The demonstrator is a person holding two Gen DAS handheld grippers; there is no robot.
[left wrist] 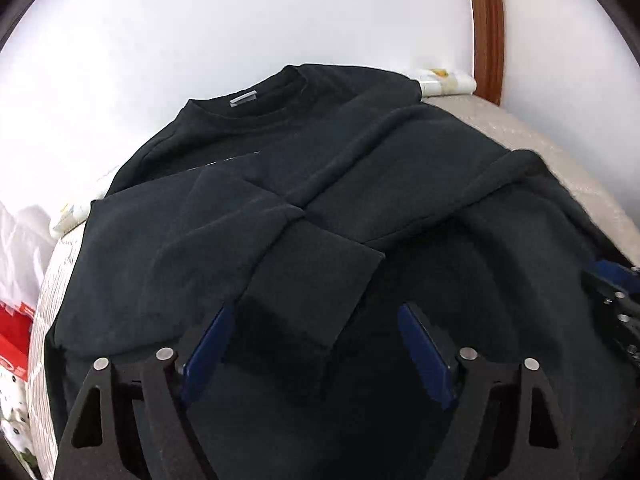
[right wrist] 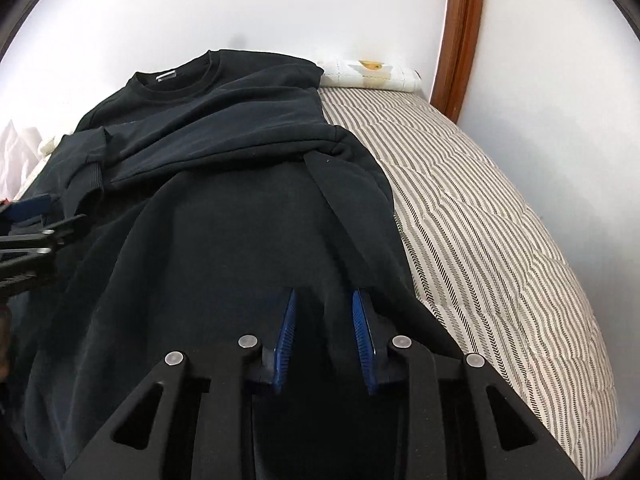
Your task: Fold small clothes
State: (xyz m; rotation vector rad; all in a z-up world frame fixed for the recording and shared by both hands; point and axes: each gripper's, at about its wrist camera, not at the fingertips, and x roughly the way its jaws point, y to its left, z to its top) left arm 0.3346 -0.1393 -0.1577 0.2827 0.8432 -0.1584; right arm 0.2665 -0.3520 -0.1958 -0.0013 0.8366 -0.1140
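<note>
With the black sweatshirt lying collar-far on the striped bedcover, both sleeves crossed over its chest, I found my right gripper clenched on a ridge of fabric near the hem at the garment's right side, while my left gripper stood released, its jaws wide over the cuff of the upper sleeve and touching nothing I could confirm. I judged the chief risk to be a one-sided lift: if the right hand raised the hem before the left had a grip, the body would skew and the crossed sleeves would slide out of place. A shallow pinch taking only the top layer could also slip free. The left view alone showed the sleeve crossing and the cuff between the open pads; the right view alone showed the pinched ridge and the bedcover's bare right half.
</note>
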